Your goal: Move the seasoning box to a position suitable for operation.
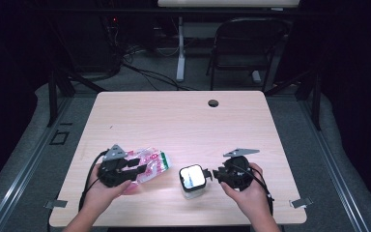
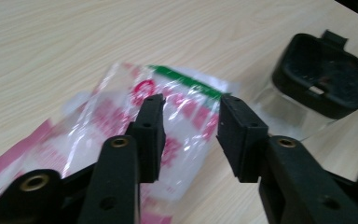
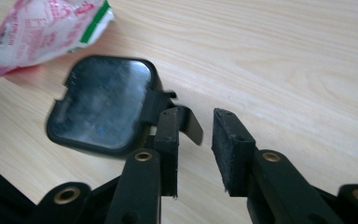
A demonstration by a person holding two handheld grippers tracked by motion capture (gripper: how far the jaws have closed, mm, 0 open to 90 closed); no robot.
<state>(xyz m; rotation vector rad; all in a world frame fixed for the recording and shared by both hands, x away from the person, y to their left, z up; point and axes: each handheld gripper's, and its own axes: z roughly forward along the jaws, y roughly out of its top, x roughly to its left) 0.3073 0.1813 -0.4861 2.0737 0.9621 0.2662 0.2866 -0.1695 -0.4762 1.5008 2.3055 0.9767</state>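
**Q:** What have you got in your left claw?

**A:** My left gripper (image 1: 136, 167) hangs over a crinkled clear plastic bag printed in red with a green strip along one edge (image 1: 150, 164). The bag lies on the pale wooden table (image 1: 174, 121), near its front edge and left of centre. In the left gripper view the bag (image 2: 168, 107) spreads beneath and between my two black jaws, which stand apart; I cannot make out either pad pressing on the plastic.

**Q:** And the right?

**A:** My right gripper (image 1: 214, 174) sits level, pointing left at a small clear square container with a black lid (image 1: 192, 180), which stands on the table just right of the bag. In the right gripper view the black lid (image 3: 103, 105) lies just beyond my left-hand jaw, with a black tab at its edge next to that jaw's tip. The jaws are parted, bare table showing in the gap, nothing between them.

**Q:** How close are bag and container?

**A:** Near each other; the bag's green-edged corner (image 3: 93, 21) points toward the lid without touching it.
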